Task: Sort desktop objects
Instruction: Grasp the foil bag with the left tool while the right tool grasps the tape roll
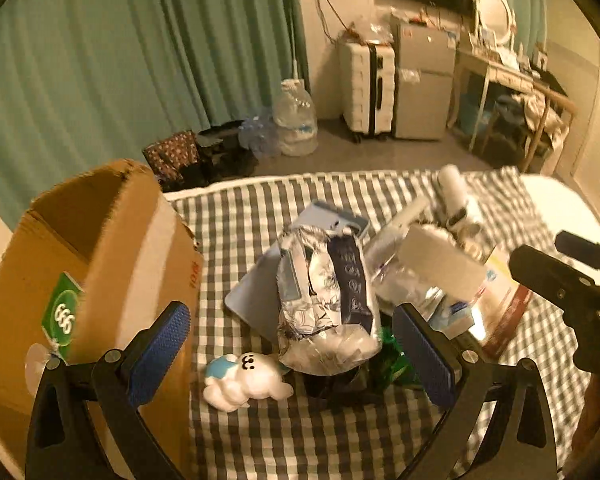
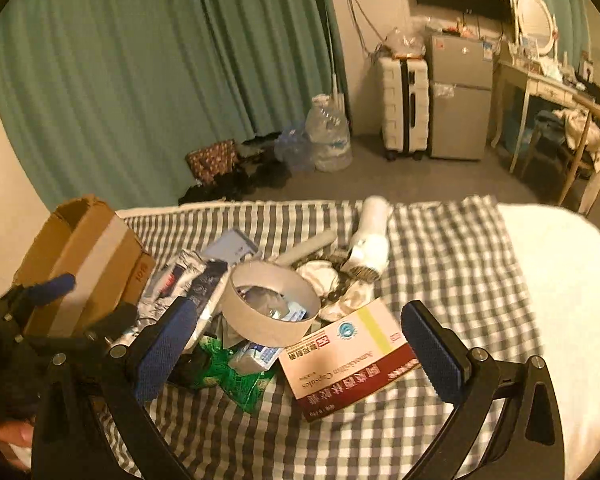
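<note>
You're at the approach step: your left gripper (image 1: 288,348) hangs wide and empty over the crinkled foil snack bag (image 1: 326,300), mid-pile beside the cardboard box (image 1: 100,248) at the checked cloth's left edge. Lower and pinch its middle. Your right gripper (image 2: 300,348), also wide, frames the medicine box (image 2: 348,360).

A heap of small things lies on the checked cloth (image 2: 440,248). A white plush toy (image 1: 246,380) lies on its side at the near edge, just beside a crumpled silver-and-blue foil bag (image 1: 326,304). A tape roll (image 2: 270,306) rests tilted on the heap, touching a red-and-white medicine box (image 2: 352,364). A green wrapper (image 2: 228,376) lies under them. An open cardboard box (image 1: 88,280) stands to the left.
</note>
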`<state>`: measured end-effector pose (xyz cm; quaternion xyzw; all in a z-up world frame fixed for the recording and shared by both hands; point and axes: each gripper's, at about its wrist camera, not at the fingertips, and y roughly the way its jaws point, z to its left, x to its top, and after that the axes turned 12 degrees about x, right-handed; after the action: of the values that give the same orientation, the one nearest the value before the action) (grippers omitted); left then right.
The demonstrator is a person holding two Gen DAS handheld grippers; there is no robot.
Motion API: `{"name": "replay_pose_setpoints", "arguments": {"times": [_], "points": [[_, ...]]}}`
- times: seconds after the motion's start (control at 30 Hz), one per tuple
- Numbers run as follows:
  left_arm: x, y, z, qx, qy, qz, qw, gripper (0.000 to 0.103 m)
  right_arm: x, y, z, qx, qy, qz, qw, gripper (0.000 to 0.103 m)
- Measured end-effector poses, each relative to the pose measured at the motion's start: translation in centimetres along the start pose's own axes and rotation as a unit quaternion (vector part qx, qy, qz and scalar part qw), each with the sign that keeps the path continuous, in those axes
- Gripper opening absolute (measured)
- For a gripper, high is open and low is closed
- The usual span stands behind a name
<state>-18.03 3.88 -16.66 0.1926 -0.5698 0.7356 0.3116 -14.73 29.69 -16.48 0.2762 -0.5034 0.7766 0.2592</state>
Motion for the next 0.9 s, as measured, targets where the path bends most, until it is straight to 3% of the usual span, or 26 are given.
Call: {"name": "replay_pose_setpoints", "arguments": {"times": [0.37, 0.53, 0.63, 0.77, 0.8, 0.9], "points": [[-0.5, 4.9, -0.1, -0.011, -0.008, 0.043, 0.9990, 0.103, -0.2, 6.3, -0.7, 0.026, 0.004, 0.047, 0.999, 0.097], [-0.7, 5.8, -0.1, -0.019, -0.007, 0.043, 0.9988, 0.100, -0.5, 8.3, -1.0, 0.040, 0.016, 0.069, 0.997, 0.094], [-0.5, 6.4, -0.2, -0.046, -0.014, 0.051, 0.9975, 0.083, -0.6, 9.5, -0.9, 0.055, 0.018, 0.082, 0.995, 0.082], [-0.6, 6.6, -0.6, -0.065, -0.016, 0.058, 0.9960, 0.061, -1.0, 9.5, -1.1, 0.050, 0.023, 0.077, 0.995, 0.082], [-0.6, 6.5, -0.6, -0.070, -0.018, 0.056, 0.9958, 0.048, -1.0, 9.3, -1.1, 0.051, 0.024, 0.074, 0.996, 0.082], [-0.3, 6.4, -0.8, -0.076, -0.021, 0.053, 0.9955, 0.038, -0.9, 8.5, -1.3, 0.042, 0.018, 0.069, 0.997, 0.082]]}}
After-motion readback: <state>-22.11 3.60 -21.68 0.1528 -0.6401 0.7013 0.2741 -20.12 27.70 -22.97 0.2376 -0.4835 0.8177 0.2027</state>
